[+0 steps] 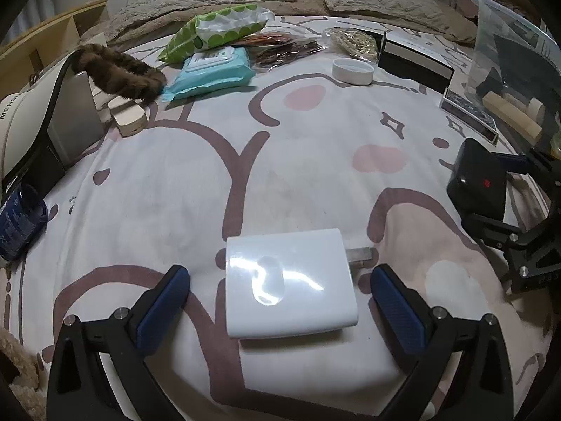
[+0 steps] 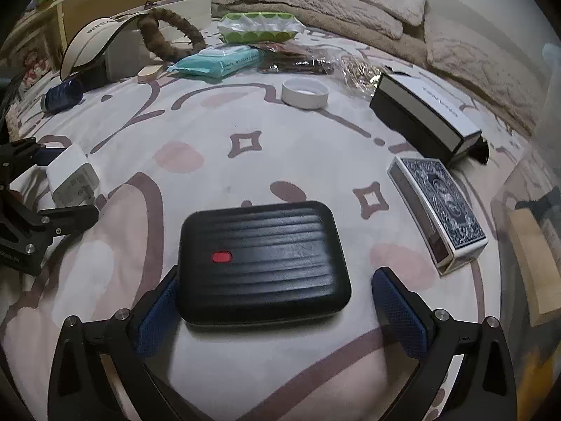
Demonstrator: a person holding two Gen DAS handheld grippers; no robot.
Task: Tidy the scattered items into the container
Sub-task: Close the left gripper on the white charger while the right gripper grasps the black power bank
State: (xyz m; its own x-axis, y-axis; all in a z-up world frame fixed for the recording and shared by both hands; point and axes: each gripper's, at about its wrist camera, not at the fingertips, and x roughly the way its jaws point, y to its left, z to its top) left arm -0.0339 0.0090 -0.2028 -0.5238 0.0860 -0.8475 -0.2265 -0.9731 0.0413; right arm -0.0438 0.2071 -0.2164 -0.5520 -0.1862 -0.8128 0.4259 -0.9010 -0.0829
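A white charger plug [image 1: 287, 280] lies on the patterned bedspread between the fingers of my left gripper [image 1: 280, 275], which is open, with both blue pads clear of the plug. A black ribbed case with a red button [image 2: 263, 259] lies between the fingers of my right gripper [image 2: 277, 277], which is also open. Its left pad is next to the case's side and its right pad stands apart. The clear plastic container [image 1: 508, 52] stands at the right and holds a few items. Each gripper shows in the other's view: the right gripper [image 1: 498, 193], the left gripper [image 2: 38, 207].
On the bed lie a deck of cards [image 2: 438, 210], a black-and-white box [image 2: 424, 115], a white round lid [image 2: 305, 94], a teal wipes pack [image 2: 217, 61], a green dotted pack [image 2: 259, 26], a brown furry ring [image 2: 171, 38], a visor cap [image 2: 94, 38] and a blue bottle [image 2: 63, 96]. Pillows lie behind.
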